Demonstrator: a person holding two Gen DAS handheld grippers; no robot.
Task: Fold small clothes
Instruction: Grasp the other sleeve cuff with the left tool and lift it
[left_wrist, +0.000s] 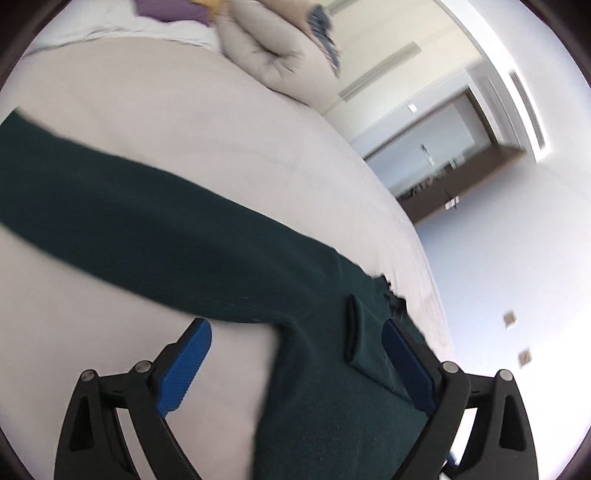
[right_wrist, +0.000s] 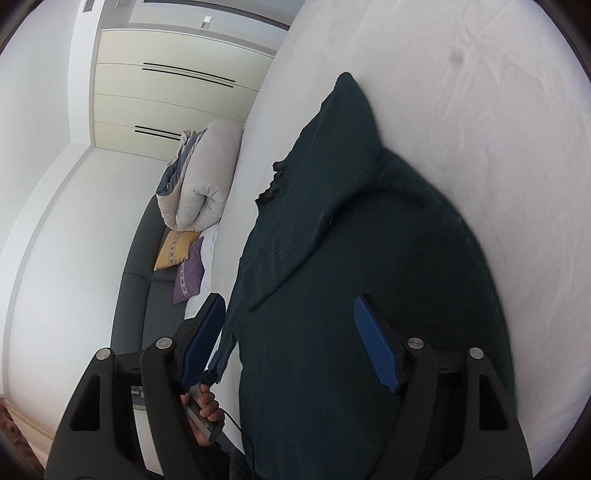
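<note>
On white bed (left_wrist: 184, 122), dark green garment (left_wrist: 147, 229) lies.

The garment (right_wrist: 369, 277) lies spread on the bed (right_wrist: 480, 110), the rolled duvet (right_wrist: 207, 173) beyond it

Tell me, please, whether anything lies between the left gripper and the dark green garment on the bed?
Nothing visible does. The left gripper is open directly over the dark green garment, which spreads across the white bed; the folded duvet and cushions sit far off.
</note>
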